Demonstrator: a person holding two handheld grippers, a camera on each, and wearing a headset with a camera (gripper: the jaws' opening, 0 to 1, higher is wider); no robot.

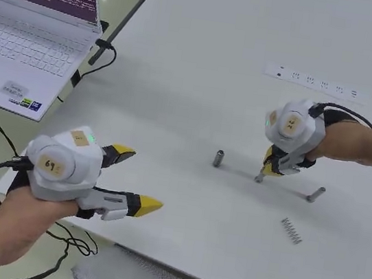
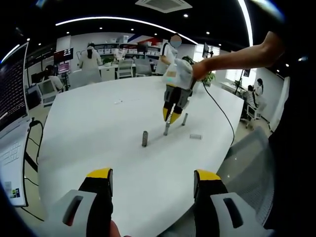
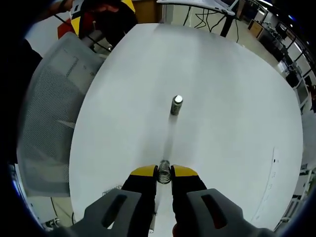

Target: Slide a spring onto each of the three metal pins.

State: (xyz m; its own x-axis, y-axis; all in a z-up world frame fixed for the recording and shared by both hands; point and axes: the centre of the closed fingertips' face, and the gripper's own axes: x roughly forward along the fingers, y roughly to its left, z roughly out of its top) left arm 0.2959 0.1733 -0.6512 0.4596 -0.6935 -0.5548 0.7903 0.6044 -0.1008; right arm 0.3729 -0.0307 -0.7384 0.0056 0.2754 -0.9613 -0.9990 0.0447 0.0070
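Three metal pins stand on the white table point(image 1: 199, 93). The left pin point(image 1: 218, 159) point(image 2: 145, 138) point(image 3: 176, 104) wears a spring. My right gripper point(image 1: 275, 167) point(image 3: 164, 170) is shut on a second spring point(image 3: 164, 174), held right over the middle pin point(image 1: 259, 178) point(image 2: 167, 130). The right pin point(image 1: 315, 194) point(image 2: 184, 119) is bare. A loose spring point(image 1: 292, 231) point(image 2: 196, 137) lies on the table near it. My left gripper point(image 1: 135, 179) point(image 2: 154, 175) hovers open at the table's near left edge, with nothing between its yellow fingertips.
An open laptop point(image 1: 29, 20) sits at the far left with cables point(image 1: 101, 55) trailing off the table edge. A white power strip point(image 1: 312, 81) lies behind the pins. A mesh chair back point(image 1: 125, 277) stands below the near edge. People and desks fill the room behind.
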